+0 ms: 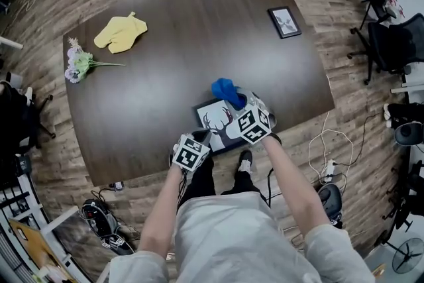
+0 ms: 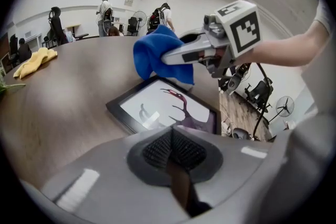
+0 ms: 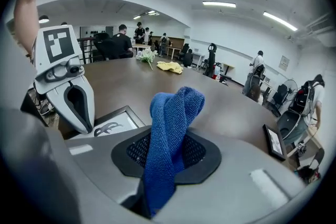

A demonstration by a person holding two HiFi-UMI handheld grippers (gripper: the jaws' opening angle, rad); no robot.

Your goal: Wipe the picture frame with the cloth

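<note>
Picture frame (image 1: 217, 122) (image 2: 157, 110) (image 3: 113, 124): flat on the table (image 1: 199, 36), at the near edge toward the right corner. Black border, white print with a dark antlered figure.

Blue cloth (image 1: 227, 91) (image 2: 156, 57) (image 3: 170, 134): pinched in the right gripper (image 1: 240, 103) (image 2: 170, 56) (image 3: 168, 157), jaws clamped on its lower part, loose end bunched past the tips. Hangs over the frame's far edge; contact with the frame not discernible.

Left gripper (image 1: 202, 138) (image 2: 172, 152) (image 3: 80, 126): jaws pressed together, nothing between them. Tips at the frame's near left corner, pointing across it toward the cloth; touching or not, cannot tell.

Farther out on the table:
- small second frame (image 1: 284, 22) (image 3: 275, 141), flat near the far right corner, well apart from the first
- yellow cloth (image 1: 120, 32) (image 2: 34, 62) (image 3: 170, 66), crumpled near the far left corner
- flower sprig (image 1: 79, 63) (image 3: 146, 55), at the left edge, near the yellow cloth

Beyond the table: wood-plank floor, office chairs (image 1: 391, 43), cables, several people standing at the room's back.
</note>
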